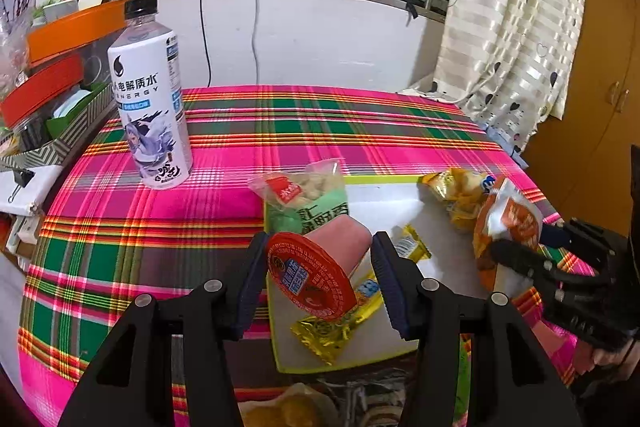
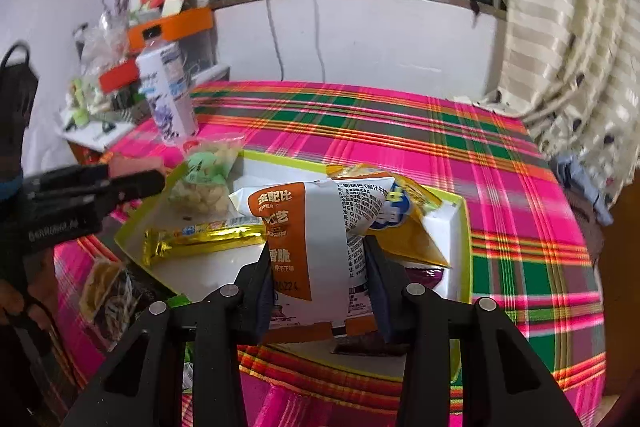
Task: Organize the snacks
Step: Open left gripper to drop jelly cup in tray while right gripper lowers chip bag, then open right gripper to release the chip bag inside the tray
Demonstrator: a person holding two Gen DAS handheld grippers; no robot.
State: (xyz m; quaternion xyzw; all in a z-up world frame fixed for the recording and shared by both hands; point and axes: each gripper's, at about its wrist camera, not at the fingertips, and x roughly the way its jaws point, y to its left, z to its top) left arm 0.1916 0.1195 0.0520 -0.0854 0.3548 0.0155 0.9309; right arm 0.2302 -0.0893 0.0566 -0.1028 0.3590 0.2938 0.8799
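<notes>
My left gripper (image 1: pixel 316 281) is shut on a pink jelly cup with a red foil lid (image 1: pixel 310 275), held over the left part of the white tray (image 1: pixel 376 195). My right gripper (image 2: pixel 316 287) is shut on an orange-and-white snack bag (image 2: pixel 316 239), held above the tray (image 2: pixel 452 223); the same bag (image 1: pixel 508 223) shows at the right in the left wrist view. On the tray lie a green bag of nuts (image 1: pixel 308 199), a gold wrapped bar (image 2: pixel 204 237) and a yellow bag (image 1: pixel 460 195).
A white drink bottle (image 1: pixel 150 103) stands upright on the pink plaid cloth (image 1: pixel 320 123) at the back left. Orange boxes and clutter (image 1: pixel 60 39) stand left of the table. More snack packets (image 2: pixel 108 299) lie off the tray's near left corner. A curtain (image 1: pixel 512 27) hangs at the right.
</notes>
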